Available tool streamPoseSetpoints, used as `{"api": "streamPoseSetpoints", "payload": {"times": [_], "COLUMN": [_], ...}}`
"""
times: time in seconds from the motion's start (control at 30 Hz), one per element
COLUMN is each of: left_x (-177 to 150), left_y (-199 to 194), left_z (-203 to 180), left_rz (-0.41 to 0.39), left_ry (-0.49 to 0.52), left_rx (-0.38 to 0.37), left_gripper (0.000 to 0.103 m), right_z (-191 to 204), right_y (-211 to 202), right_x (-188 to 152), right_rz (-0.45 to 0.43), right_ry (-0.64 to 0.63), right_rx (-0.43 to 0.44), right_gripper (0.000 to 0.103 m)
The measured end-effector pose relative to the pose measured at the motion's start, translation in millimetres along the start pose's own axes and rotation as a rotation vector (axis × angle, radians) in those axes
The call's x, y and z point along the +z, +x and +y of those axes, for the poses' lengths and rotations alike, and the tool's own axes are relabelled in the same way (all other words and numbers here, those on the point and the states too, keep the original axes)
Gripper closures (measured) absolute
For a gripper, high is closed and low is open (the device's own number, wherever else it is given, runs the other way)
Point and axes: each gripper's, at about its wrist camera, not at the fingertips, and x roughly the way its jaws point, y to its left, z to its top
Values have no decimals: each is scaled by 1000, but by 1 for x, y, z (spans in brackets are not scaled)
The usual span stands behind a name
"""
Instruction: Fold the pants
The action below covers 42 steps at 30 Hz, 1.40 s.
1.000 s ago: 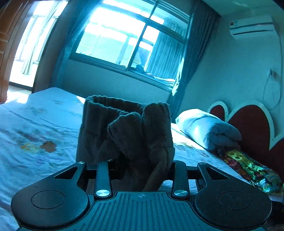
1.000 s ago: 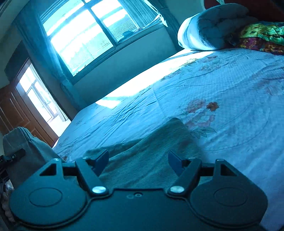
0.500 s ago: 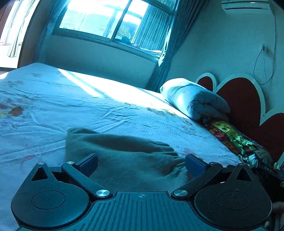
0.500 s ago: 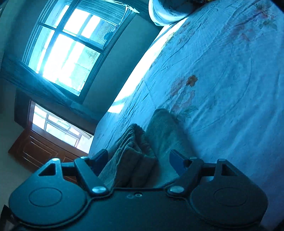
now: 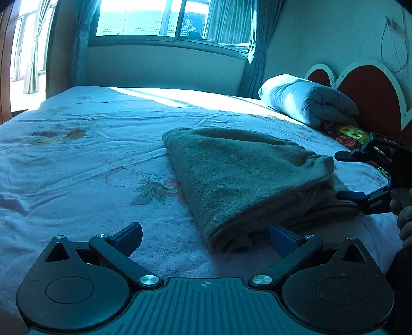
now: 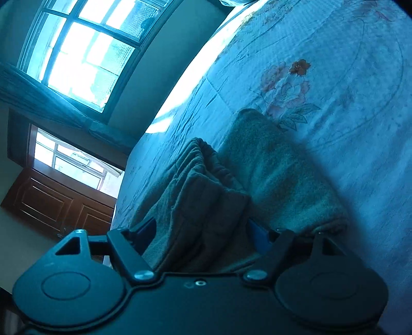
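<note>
The grey-brown pants (image 5: 239,177) lie folded in a thick stack on the bed. My left gripper (image 5: 204,232) stands wide open at the stack's near corner, its right finger (image 5: 280,235) just beside the fold, gripping nothing. My right gripper (image 6: 203,232) is rolled on its side at the waistband end (image 6: 203,165). The gathered layers sit between its jaws, which are closing a little. In the left wrist view the right gripper (image 5: 338,175) has one finger above the stack's end and one below it, and I see no pinch in the cloth.
The bed (image 5: 77,180) has a pale floral sheet. A rolled quilt (image 5: 306,103) and a bright patterned cloth (image 5: 350,132) lie by the red headboard (image 5: 370,95). A hand (image 5: 404,208) holds the right gripper. Beyond the bed are a window (image 5: 164,15) and a wooden door (image 6: 61,203).
The left gripper let go of the bunched pants it held up, opened wide and sank toward the bed. The pants now lie folded. The right gripper rolled onto its side around the waistband end.
</note>
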Motion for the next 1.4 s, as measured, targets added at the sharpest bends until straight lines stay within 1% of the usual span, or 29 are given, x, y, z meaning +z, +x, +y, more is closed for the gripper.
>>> {"api": "streamPoseSetpoints", "payload": {"times": [0.03, 0.07, 0.2, 0.27, 0.3, 0.33, 0.4, 0.47, 0.57, 0.6, 0.63, 0.67, 0.73, 0.77, 0.83, 0.87, 0.9, 0.93, 0.97, 1.0, 1.03, 1.07, 1.13, 1.2, 1.27, 1.3, 1.33, 1.37, 1.4], "left_x": [1, 1, -3, -5, -7, -8, -10, -9, -8, -8, -9, -10, -12, -13, -11, -10, -10, -11, -11, -12, -12, -12, -12, -13, -11, -11, -12, -13, -13], "left_y": [2, 5, 17, 17, 17, 17, 18, 16, 14, 12, 12, 15, 23, 24, 23, 22, 22, 22, 22, 22, 23, 22, 22, 22, 21, 20, 20, 20, 20], "left_z": [-4, -6, 5, 11, 11, 10, 10, 9, 9, 11, 13, 15, 13, 12, 9, 9, 8, 6, 4, 2, 1, 1, 1, 1, 2, 2, 1, 0, 0], "left_rz": [4, 12, 48, 43, 41, 38, 28, 12, -6, -21, -22, -9, 32, 33, 23, 13, 10, 13, 15, 18, 23, 22, 26, 24, 15, 15, 17, 16, 16], "left_ry": [19, 27, -20, -48, -47, -45, -50, -54, -72, -93, -109, -121, -93, -86, -90, -97, -98, -87, -70, -61, -52, -54, -61, -58, -63, -62, -56, -52, -52], "left_rx": [4, 14, 69, 53, 55, 58, 61, 69, 94, 88, 80, 76, 105, 113, 118, 118, 119, 119, 125, 129, 132, 130, 131, 133, 131, 133, 135, 134, 133], "left_gripper": [0, 0, 0, 0, 0, 0, 0, 0, 0, 0, 0, 0, 0, 0, 0, 0, 0, 0, 0, 0, 0, 0, 0, 0, 0, 0, 0, 0, 0], "right_z": [2, 3, 7, 10, 11, 13, 15, 25, 43, 49, 58, 68, 89, 102, 109, 101, 85, 54, 23, -5, -26, -29, -18, -10, 1, 1, -7, -19, -23], "right_y": [0, -2, 1, 1, 1, 4, 23, 37, 47, 47, 44, 37, 19, 2, -24, -33, -38, -37, -28, -17, -14, -18, -18, -20, -23, -19, -10, -5, -7], "right_x": [0, 0, -1, -1, -1, 0, 3, 5, 5, 7, 9, 12, 17, 18, 16, 13, 10, 6, 4, 0, -6, -9, -6, -1, -2, -2, -2, -1, 0], "right_rz": [-5, -12, -13, -5, -8, -2, 58, 81, 87, 79, 65, 49, 14, -34, -106, -136, -157, -166, -127, -65, -43, -70, -72, -85, -117, -111, -66, -44, -43], "right_ry": [-14, -21, -17, -30, -36, -37, -26, -70, -143, -160, -191, -220, -254, -293, -344, -351, -331, -254, -149, -47, 19, -5, -36, -53, -124, -144, -114, -62, -49], "right_rx": [-10, -1, -3, -6, -3, -11, -83, -110, -107, -93, -77, -47, 37, 82, 109, 87, 53, -7, -88, -153, -138, -105, -118, -109, -93, -114, -157, -147, -127], "right_gripper": [37, 36, 38, 41, 40, 39, 37, 35, 71, 74, 75, 77, 78, 78, 78, 78, 78, 78, 78, 79, 79, 79, 78, 78, 78, 77, 77, 79, 78]}}
